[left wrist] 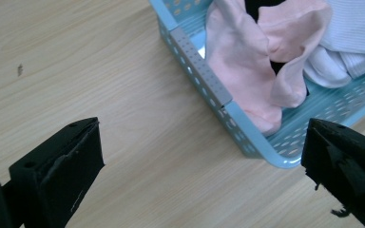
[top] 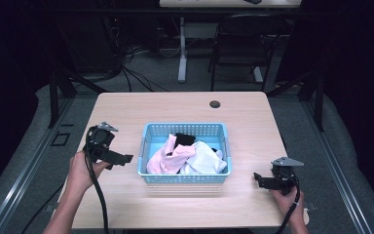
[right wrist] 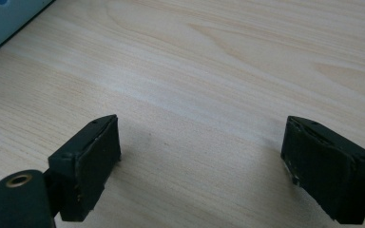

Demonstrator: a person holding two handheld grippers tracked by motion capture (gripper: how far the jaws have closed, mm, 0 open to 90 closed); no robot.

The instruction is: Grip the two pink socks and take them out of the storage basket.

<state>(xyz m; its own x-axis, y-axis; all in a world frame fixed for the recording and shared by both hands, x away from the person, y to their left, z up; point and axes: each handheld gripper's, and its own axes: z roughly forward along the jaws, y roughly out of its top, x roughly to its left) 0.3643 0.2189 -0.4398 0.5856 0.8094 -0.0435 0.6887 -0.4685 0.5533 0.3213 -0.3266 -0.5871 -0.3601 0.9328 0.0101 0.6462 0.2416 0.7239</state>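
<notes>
A light wood-grain tabletop with rounded corners carries a pale blue perforated basket at its middle, a little toward the near edge. The basket sits flat on the wood, holding pink, white and black cloth. A small dark round grommet is set into the tabletop near the far edge, right of centre. A small dark speck marks the wood left of the basket.
</notes>
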